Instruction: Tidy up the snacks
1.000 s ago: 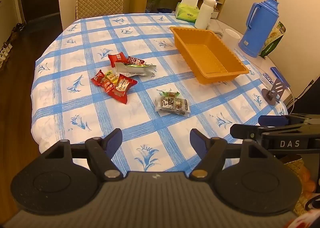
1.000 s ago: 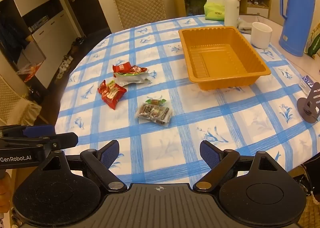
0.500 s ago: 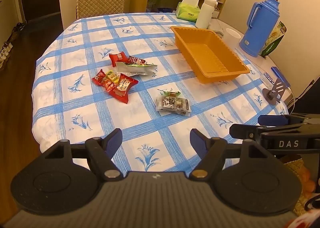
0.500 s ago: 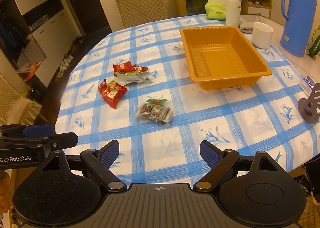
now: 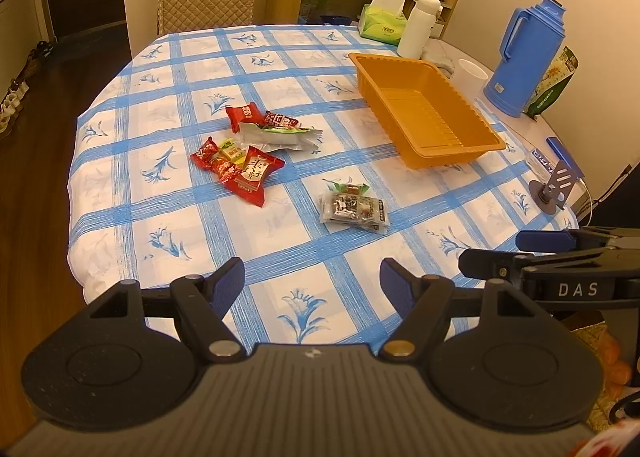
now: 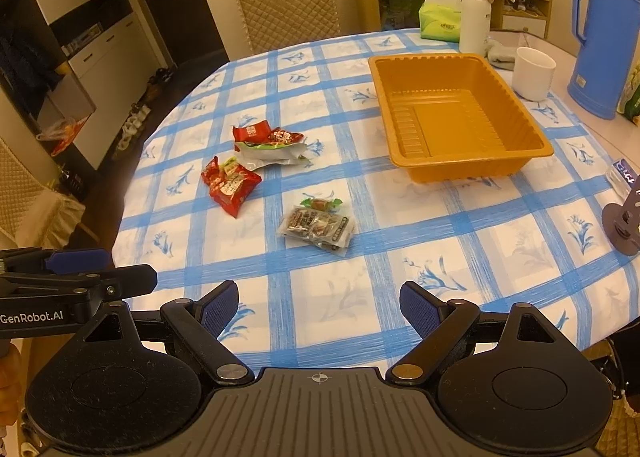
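Your left fingers (image 5: 312,281) stand wide apart and empty at the tabletop (image 5: 132,193) edge; the clear packet (image 5: 354,211) lies ahead, slightly right, long axis crosswise.

Your right fingers (image 6: 319,307) gape empty too; the same clear packet (image 6: 317,228) sits straight ahead, marginally nearer, orange tray (image 6: 516,161) beyond-right.

Green bag (image 6: 632,93) cut by frame edge

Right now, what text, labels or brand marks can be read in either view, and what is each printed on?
"DAS": on the right gripper, seen in the left wrist view.
"GenRobot.AI": on the left gripper, seen in the right wrist view.
Large Chinese characters show on the red snack packet; I can't read them reliably.
Print on the clear snack packet, tissue box, green bag and blue jug label is too small or blurred.
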